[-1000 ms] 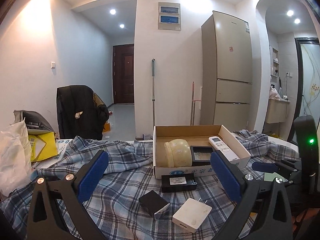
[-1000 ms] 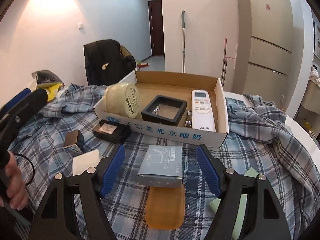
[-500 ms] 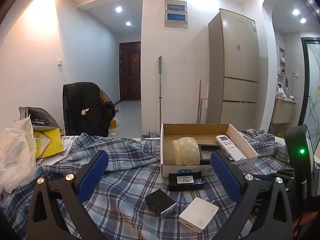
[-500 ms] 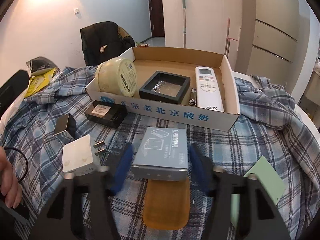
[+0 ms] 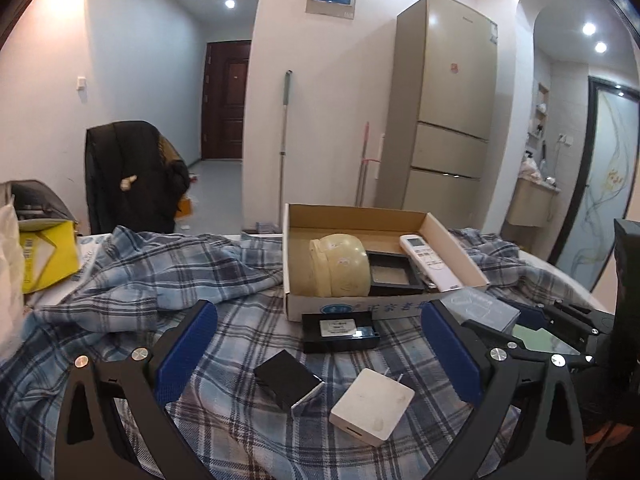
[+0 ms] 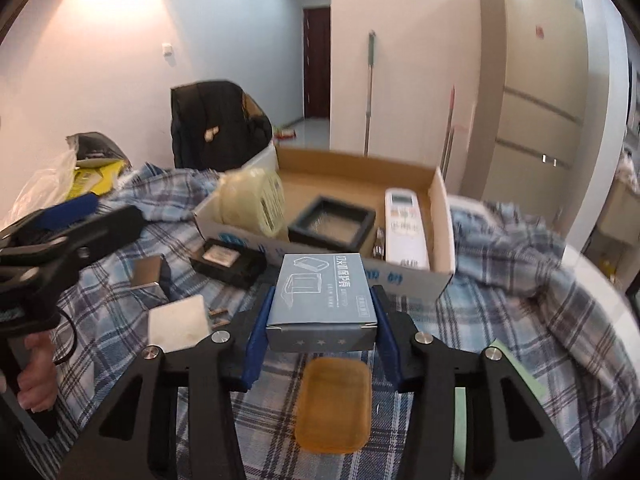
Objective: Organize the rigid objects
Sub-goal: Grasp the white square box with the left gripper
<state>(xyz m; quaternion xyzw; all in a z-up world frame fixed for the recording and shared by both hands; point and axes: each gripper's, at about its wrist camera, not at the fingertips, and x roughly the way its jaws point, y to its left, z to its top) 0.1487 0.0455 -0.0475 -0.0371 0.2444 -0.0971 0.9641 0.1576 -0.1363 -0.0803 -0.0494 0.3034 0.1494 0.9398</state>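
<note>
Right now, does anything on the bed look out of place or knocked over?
Yes. In the cardboard box, the cream round container lies tipped on its side, label facing sideways, while the black tray and white remote lie flat. Nothing looks spilled or damaged.

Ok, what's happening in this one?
A person is tidying small items off a plaid cloth into a cardboard box. The right gripper is closing its jaws on a grey-blue carton just in front of the box. The left gripper hangs wide, closing slightly, with nothing held, above a black block and a white charger. A remote and black tray already sit inside.
</note>
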